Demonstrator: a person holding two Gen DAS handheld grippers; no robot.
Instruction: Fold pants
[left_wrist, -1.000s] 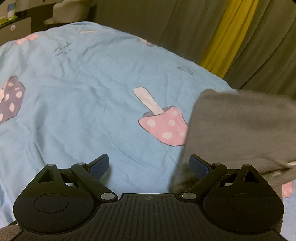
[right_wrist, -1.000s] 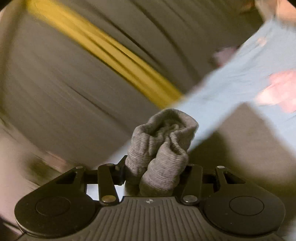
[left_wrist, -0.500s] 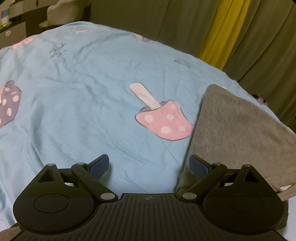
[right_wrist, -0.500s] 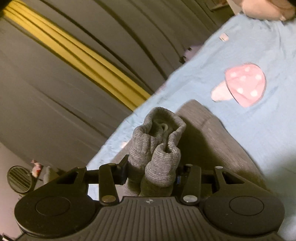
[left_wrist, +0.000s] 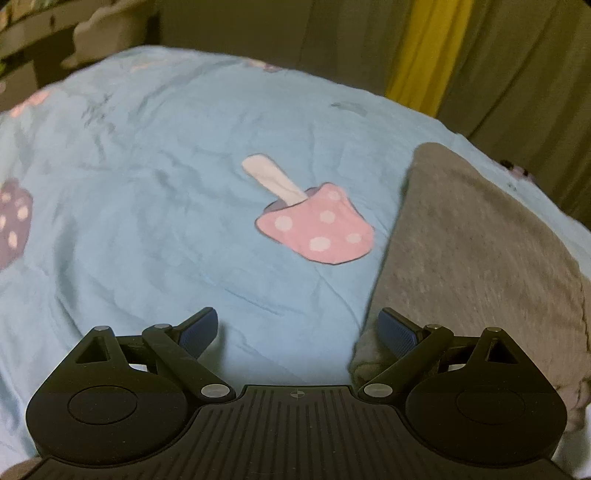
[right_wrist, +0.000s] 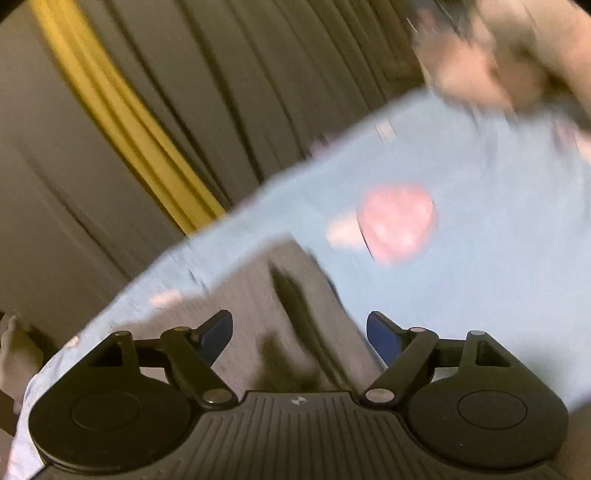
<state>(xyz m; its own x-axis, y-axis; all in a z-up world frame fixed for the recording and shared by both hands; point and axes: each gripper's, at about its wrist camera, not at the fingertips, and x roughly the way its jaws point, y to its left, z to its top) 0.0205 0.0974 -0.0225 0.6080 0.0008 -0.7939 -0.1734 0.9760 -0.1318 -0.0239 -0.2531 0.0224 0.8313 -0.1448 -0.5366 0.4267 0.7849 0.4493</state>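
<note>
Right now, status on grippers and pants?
Left gripper open, empty. Right gripper open, empty. Pants lying flat on the sheet, beside the mushroom print. Nothing in the way.

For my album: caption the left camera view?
Open left gripper beside folded grey pants on a mushroom-print sheet.

Bare bedsheet (left_wrist: 155, 206) lies left of the pants (left_wrist: 476, 251) — curtains (left_wrist: 332, 40) wall the far edge.

Left wrist view: low and close over the bedsheet (left_wrist: 155, 206), facing along it toward the curtains (left_wrist: 517, 62). Right wrist view: blurred, tilted, near the bed's curtain-side edge. Shared: pink mushroom (left_wrist: 317, 232) (right_wrist: 397, 221), grey pants (left_wrist: 476, 254) (right_wrist: 255, 291), yellow curtain strip (left_wrist: 421, 51) (right_wrist: 122, 122).
</note>
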